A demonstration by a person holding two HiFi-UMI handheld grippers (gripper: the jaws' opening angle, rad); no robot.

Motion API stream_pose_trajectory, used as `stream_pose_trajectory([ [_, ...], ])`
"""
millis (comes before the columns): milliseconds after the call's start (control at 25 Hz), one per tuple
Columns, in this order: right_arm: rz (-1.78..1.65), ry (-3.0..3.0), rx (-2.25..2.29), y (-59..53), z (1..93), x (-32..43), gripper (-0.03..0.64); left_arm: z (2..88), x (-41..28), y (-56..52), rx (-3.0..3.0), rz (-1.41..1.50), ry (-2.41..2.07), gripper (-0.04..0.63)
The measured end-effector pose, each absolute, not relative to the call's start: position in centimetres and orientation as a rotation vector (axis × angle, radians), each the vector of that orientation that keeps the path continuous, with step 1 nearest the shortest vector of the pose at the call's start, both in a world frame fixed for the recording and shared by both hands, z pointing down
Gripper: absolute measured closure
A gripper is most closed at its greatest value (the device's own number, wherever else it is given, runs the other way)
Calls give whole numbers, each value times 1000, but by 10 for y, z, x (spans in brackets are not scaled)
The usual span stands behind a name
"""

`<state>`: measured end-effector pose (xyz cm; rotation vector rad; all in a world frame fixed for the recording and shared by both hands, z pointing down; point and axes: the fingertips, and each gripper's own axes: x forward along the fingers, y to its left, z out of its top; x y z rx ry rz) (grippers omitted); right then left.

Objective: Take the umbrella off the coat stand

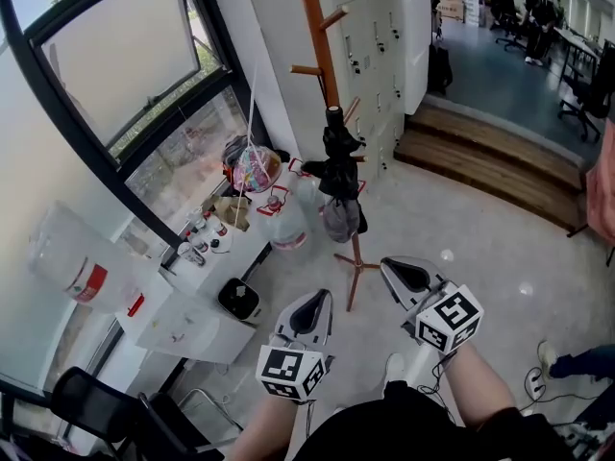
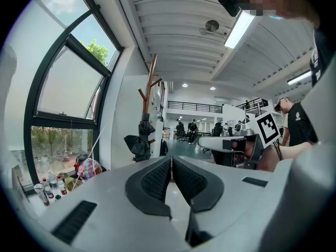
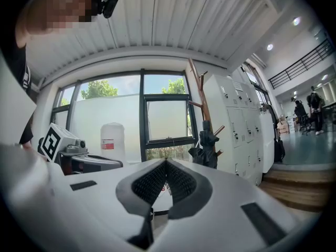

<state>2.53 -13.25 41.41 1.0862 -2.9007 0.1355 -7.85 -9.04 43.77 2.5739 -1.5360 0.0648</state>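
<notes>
A folded black umbrella (image 1: 338, 166) hangs upright on the wooden coat stand (image 1: 317, 36), about halfway up its pole. Both grippers are held side by side short of the stand and point toward it, well apart from the umbrella. My left gripper (image 1: 316, 298) is shut with nothing between its pads. My right gripper (image 1: 394, 266) is also shut and empty. In the left gripper view the umbrella (image 2: 142, 140) hangs left of the closed jaws (image 2: 171, 159). In the right gripper view the umbrella (image 3: 206, 146) is to the right of the closed jaws (image 3: 166, 161).
A white desk (image 1: 197, 329) at the left carries bottles, a colourful ball (image 1: 256, 168) and a big water jug (image 1: 82, 267). White lockers (image 1: 384, 46) stand behind the stand. Wooden steps (image 1: 490, 161) rise at the right. A black chair (image 1: 106, 416) sits near left.
</notes>
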Motion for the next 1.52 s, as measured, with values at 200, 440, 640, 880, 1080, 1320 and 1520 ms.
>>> stream_pose_trajectory([
  [200,149,-2908,1067,-170,414,38,563,436,-65,-126,2558,56,-1556,574],
  [440,142,-2921,1033,-203,408,52,563,430,-52,-159,2537,32,-1590,574],
  [640,131,-2940,996,-224,401,66,563,422,-38,-179,2522,21,-1627,574],
  [880,128,-2971,954,-244,400,84,563,420,-21,-197,2505,22,-1681,574],
  [1080,150,-2983,929,-252,401,93,563,418,-14,-206,2489,30,-1714,572],
  [1320,163,-2991,905,-258,404,94,563,417,-13,-216,2472,32,-1740,572],
  [1520,173,-2993,907,-265,406,91,563,418,-18,-225,2464,32,-1753,572],
])
